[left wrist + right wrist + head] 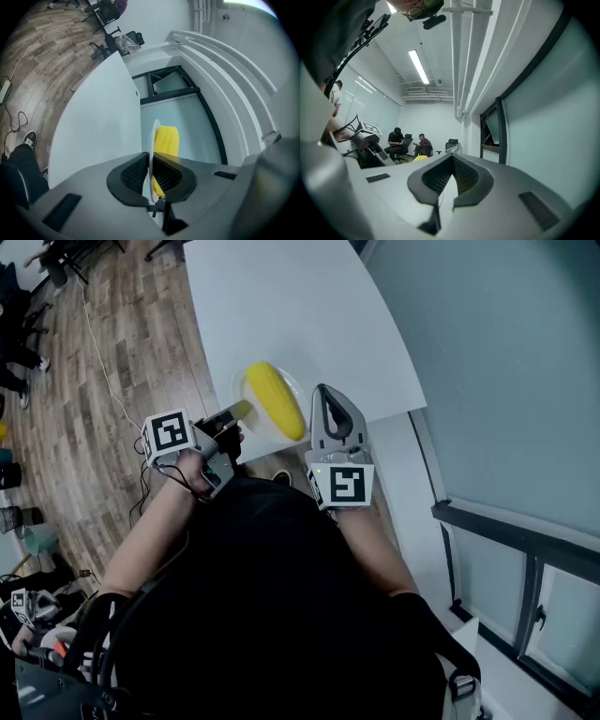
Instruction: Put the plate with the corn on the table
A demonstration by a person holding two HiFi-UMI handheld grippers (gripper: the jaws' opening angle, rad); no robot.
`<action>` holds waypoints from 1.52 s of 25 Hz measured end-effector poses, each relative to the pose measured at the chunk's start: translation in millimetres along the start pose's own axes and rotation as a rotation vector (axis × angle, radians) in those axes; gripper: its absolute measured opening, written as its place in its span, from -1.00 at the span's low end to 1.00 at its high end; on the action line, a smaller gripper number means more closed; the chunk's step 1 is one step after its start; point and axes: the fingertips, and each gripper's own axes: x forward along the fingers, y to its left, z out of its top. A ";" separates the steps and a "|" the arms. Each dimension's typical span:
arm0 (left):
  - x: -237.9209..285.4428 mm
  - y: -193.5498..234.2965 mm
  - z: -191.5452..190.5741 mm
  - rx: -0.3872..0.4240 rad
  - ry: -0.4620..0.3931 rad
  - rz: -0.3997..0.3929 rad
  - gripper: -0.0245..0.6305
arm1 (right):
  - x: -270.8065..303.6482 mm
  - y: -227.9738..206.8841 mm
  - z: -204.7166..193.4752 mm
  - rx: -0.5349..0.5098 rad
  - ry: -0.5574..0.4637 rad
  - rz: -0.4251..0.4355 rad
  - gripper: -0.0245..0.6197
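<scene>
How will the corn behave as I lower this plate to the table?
The corn looks rounded and lies loose on the plate, so it would probably roll if tilted. The left gripper pinches only the rim, so the plate may pivot.

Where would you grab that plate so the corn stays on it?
Take the plate by its bare rim, level from the near side, as the left gripper does. It is thin, so jaws close over the edge; the corn fills the middle and could roll.
</scene>
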 end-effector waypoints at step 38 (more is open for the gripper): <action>305.5 121.8 288.2 0.013 0.211 0.004 -0.86 | 148.7 -94.4 -106.0 0.116 0.295 -0.364 -0.92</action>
